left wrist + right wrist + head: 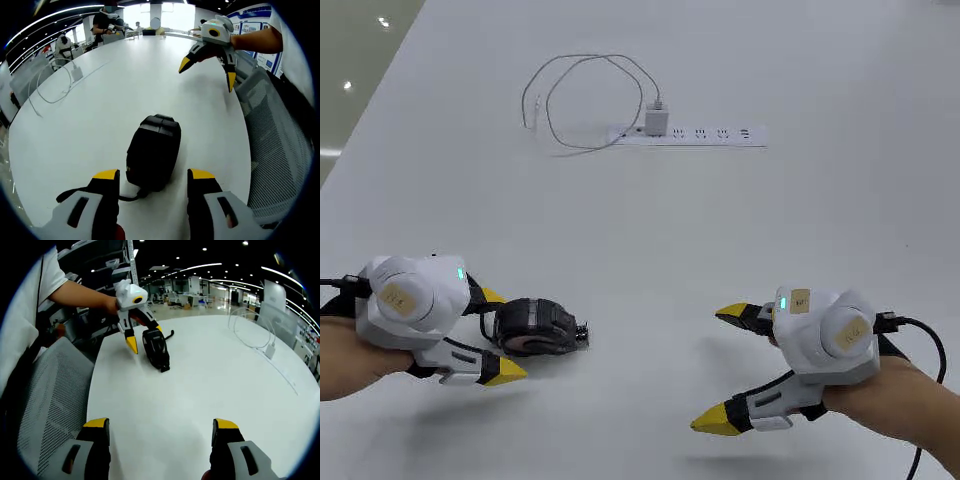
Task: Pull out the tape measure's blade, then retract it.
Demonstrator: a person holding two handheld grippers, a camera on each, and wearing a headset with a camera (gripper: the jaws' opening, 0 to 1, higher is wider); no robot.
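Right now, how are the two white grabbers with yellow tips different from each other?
The white, yellow-tipped left gripper has the black tape measure sitting between its open jaws, not squeezed. The matching right gripper has bare white table between its own. The right gripper's jaws look spread wider than the left gripper's. Both are white with yellow tips, and both are open.

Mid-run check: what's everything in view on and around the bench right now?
tape measure: one, black, on the near left of the table, between the left tool's jaws, blade not pulled out
power strip: one, white, far side of the table
charger: one, white, plugged into the strip's left end
cable: one, white, looped left of the charger
table: one, white
mesh chair: one, grey, at the table's near edge
left tool: white with yellow tips, open
right tool: white with yellow tips, open, holding nothing, near right
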